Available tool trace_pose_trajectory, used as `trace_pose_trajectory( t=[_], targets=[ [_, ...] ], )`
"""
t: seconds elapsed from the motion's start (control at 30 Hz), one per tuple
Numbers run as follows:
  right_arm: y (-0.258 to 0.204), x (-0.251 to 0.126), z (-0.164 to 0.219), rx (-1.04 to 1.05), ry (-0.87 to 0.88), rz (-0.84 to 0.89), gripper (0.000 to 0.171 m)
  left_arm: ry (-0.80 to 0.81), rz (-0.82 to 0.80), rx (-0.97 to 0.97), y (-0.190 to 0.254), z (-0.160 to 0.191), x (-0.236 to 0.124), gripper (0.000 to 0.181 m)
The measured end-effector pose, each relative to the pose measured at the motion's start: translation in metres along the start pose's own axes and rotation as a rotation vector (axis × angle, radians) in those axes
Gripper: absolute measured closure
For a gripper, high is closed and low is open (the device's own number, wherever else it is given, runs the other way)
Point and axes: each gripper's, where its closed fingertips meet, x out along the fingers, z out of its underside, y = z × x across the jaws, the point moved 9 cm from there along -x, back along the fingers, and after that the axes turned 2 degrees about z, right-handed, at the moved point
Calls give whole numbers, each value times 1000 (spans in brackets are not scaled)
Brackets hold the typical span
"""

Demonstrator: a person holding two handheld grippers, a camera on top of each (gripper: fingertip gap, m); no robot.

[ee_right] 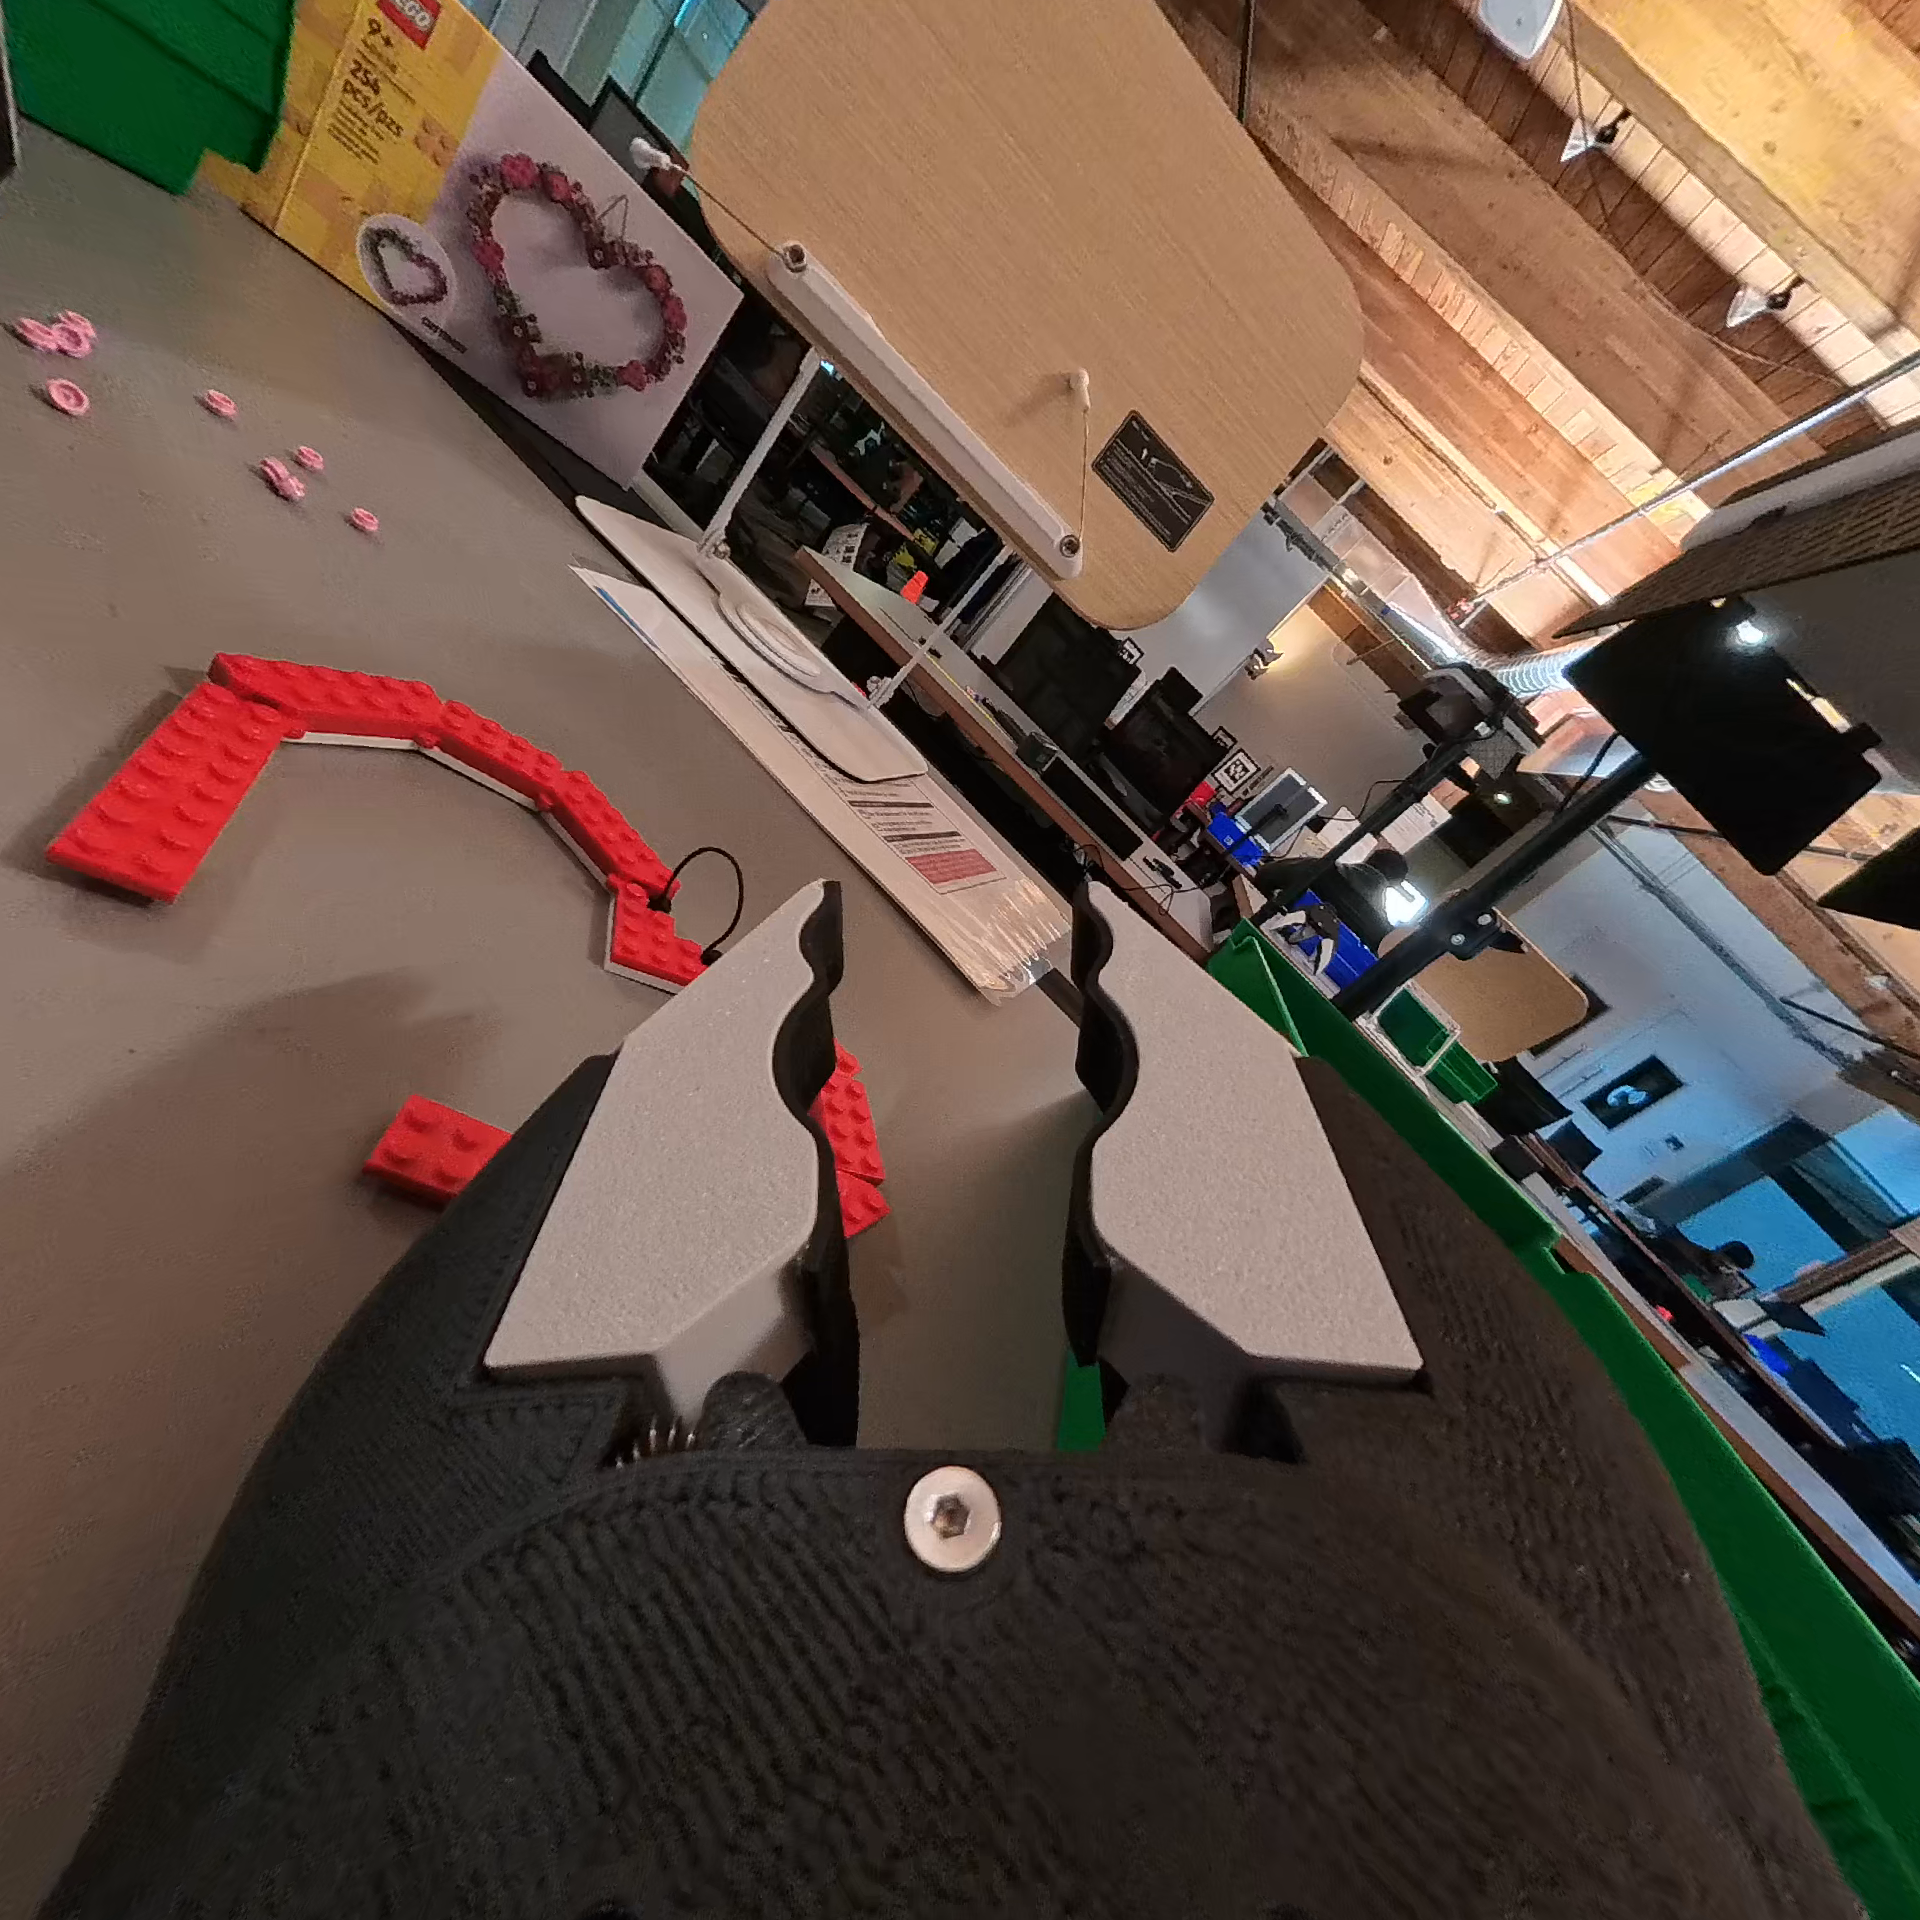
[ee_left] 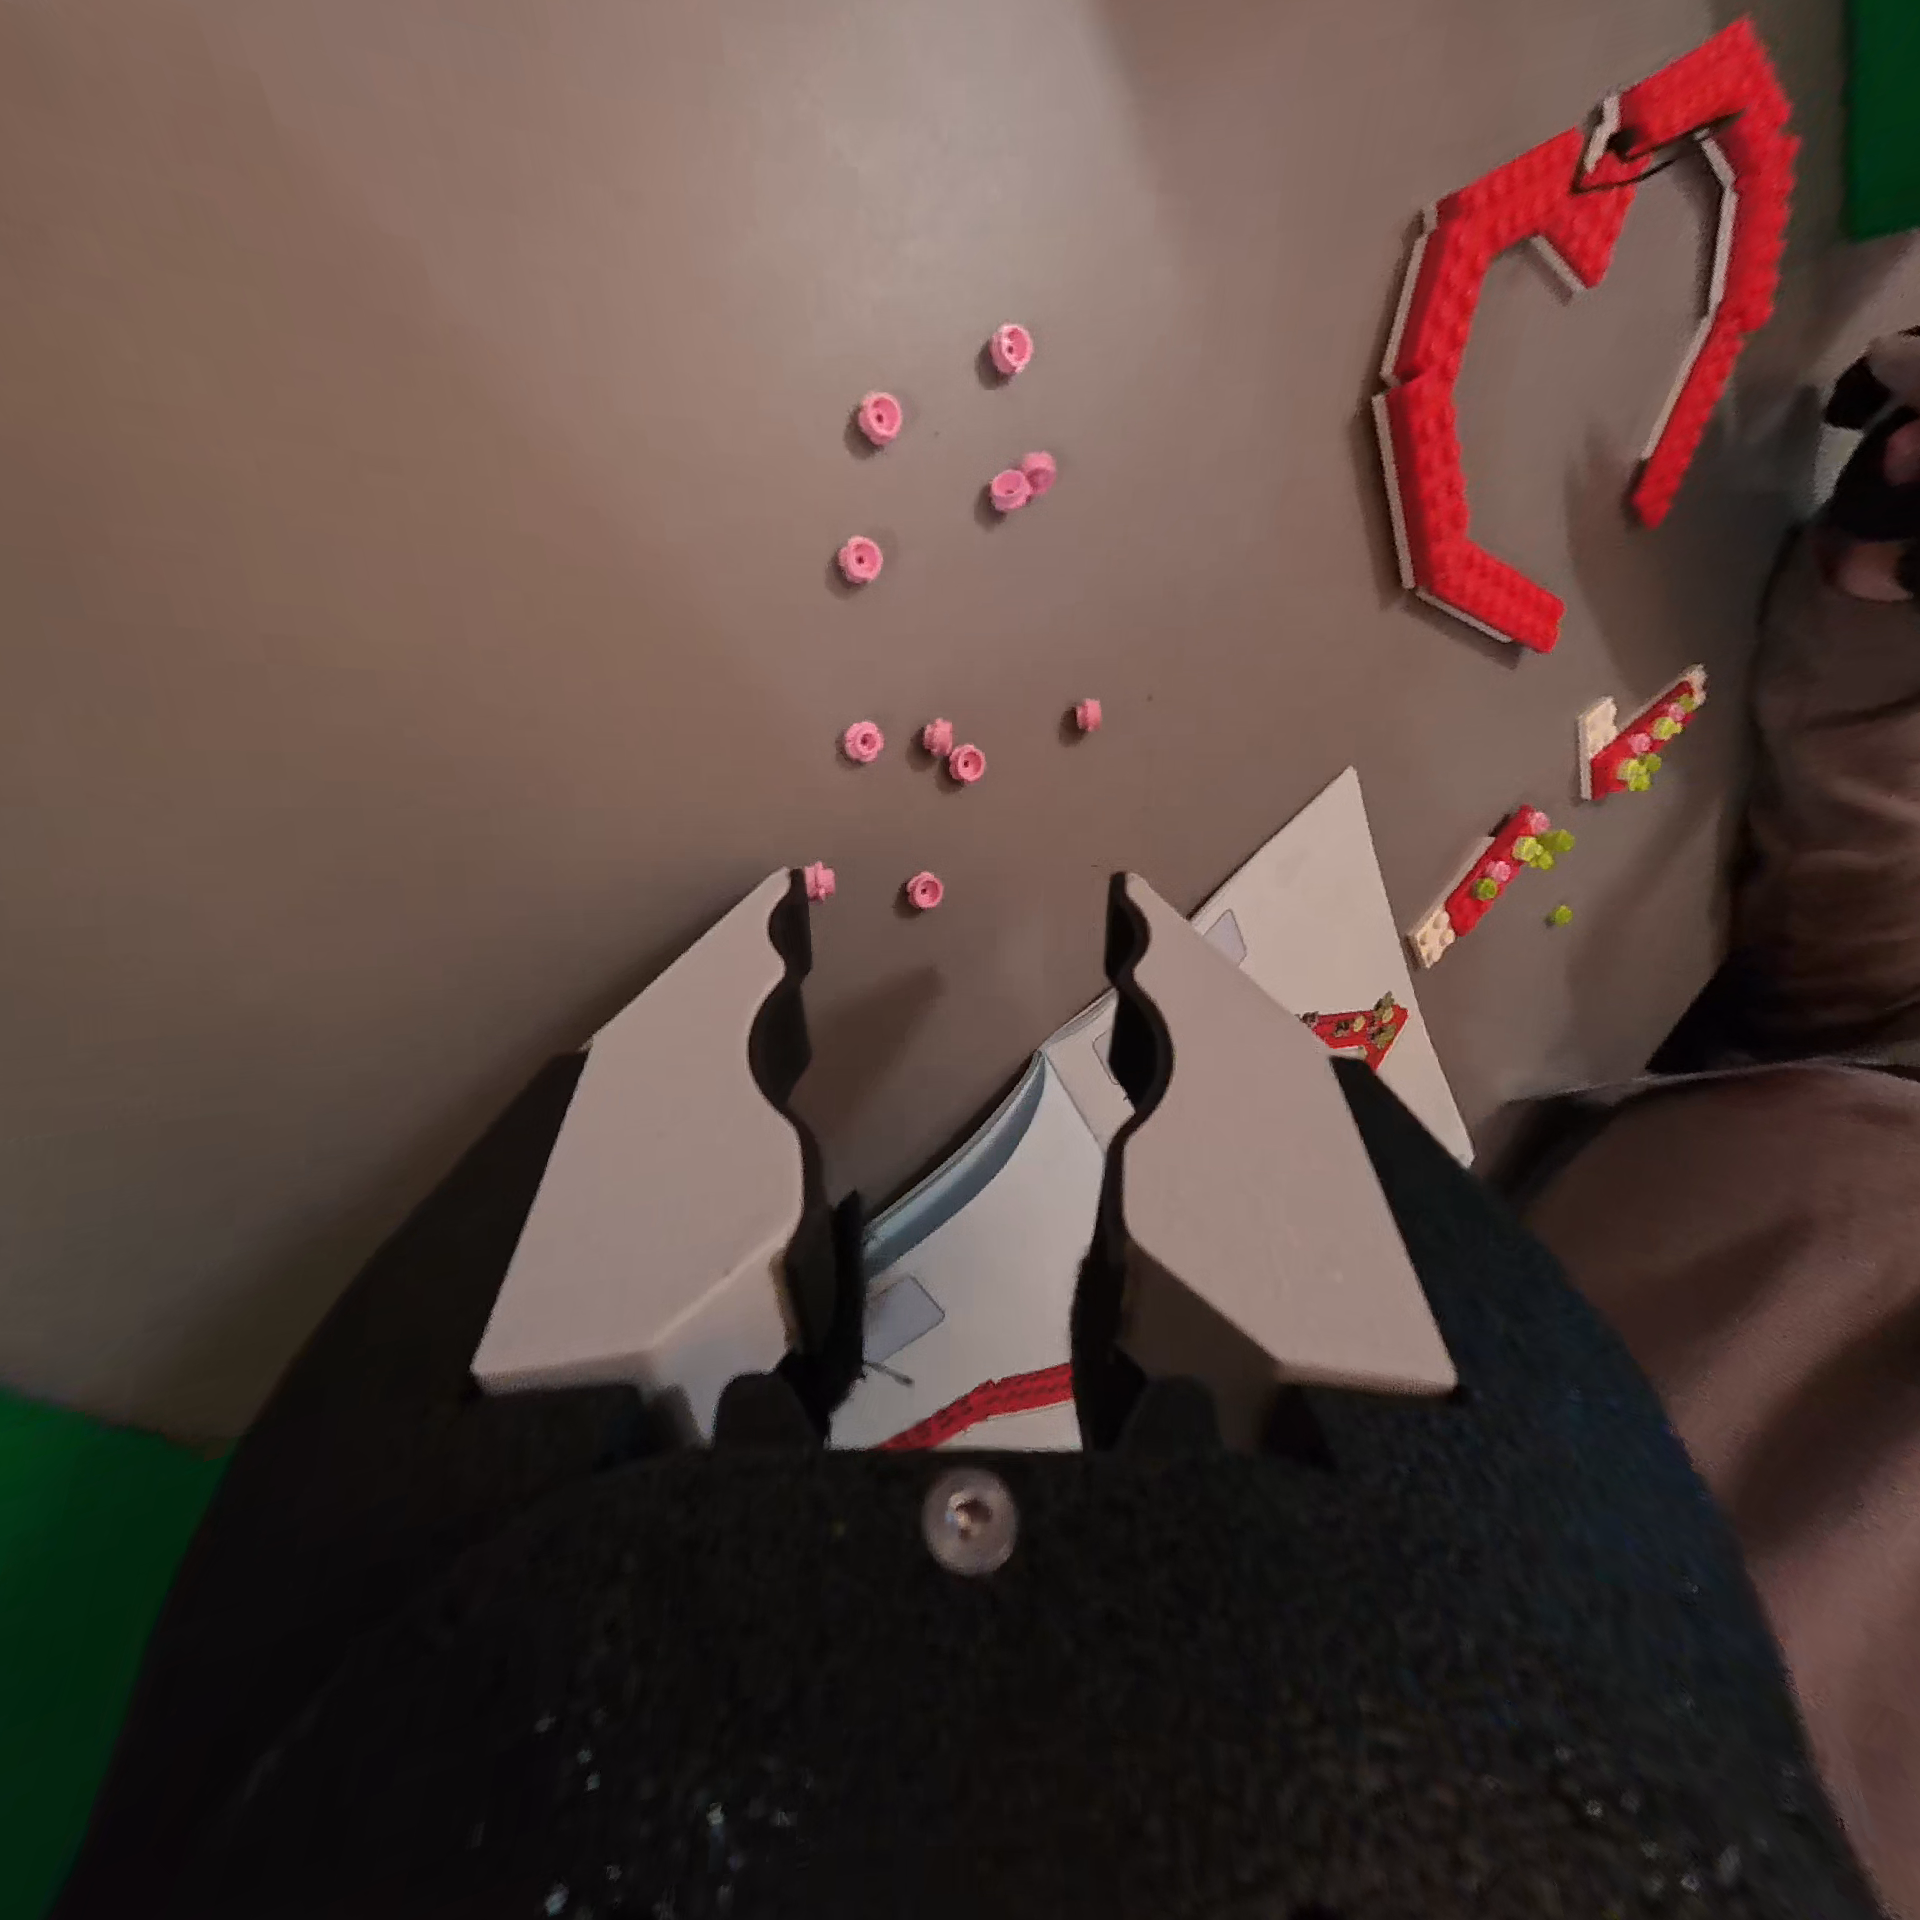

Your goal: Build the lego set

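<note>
A red heart-shaped frame of plates (ee_left: 1455, 364) lies on the grey table at the upper right of the left wrist view, with a black cord loop at its top. Several small pink round pieces (ee_left: 881, 418) are scattered in the middle. My left gripper (ee_left: 961, 883) is open and empty above the table, its tips close to two pink pieces (ee_left: 924, 891). Two short red strips with lime and pink studs (ee_left: 1496, 873) lie at the right. In the right wrist view my right gripper (ee_right: 956, 904) is open and empty, low beside the red frame (ee_right: 343, 707). A loose red plate (ee_right: 431, 1148) lies by its left finger.
An open instruction booklet (ee_left: 1320, 914) lies under the left gripper. The set's box (ee_right: 499, 239) stands at the table's far side, next to a lamp base (ee_right: 769, 644) on a paper sheet. Green bins (ee_right: 1403, 1164) border the table. A person's dark sleeve (ee_left: 1849, 831) is at the right. My hands' fingertips stand some 30 centimetres from each other. It is some 8 centimetres from my right tips to the loose red plate (ee_right: 431, 1148). It turns up in the left wrist view (ee_left: 1656, 490) as well.
</note>
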Motion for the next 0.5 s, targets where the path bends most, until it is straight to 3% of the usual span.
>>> trace_pose_trajectory(
  t=[0.2, 0.3, 0.4, 0.5],
  targets=[
    [0, 0, 0, 0, 0, 0, 128, -123, -80, 335, 16, 10, 11, 120],
    [0, 0, 0, 0, 0, -1, 128, -149, -93, 394, 19, 14, 12, 115],
    [0, 0, 0, -1, 1, -4, 128, -141, -63, 454, 24, 17, 14, 99],
    [-1, 0, 0, 0, 0, -5, 128, -171, -131, 565, 27, 22, 18, 86]
  ],
)
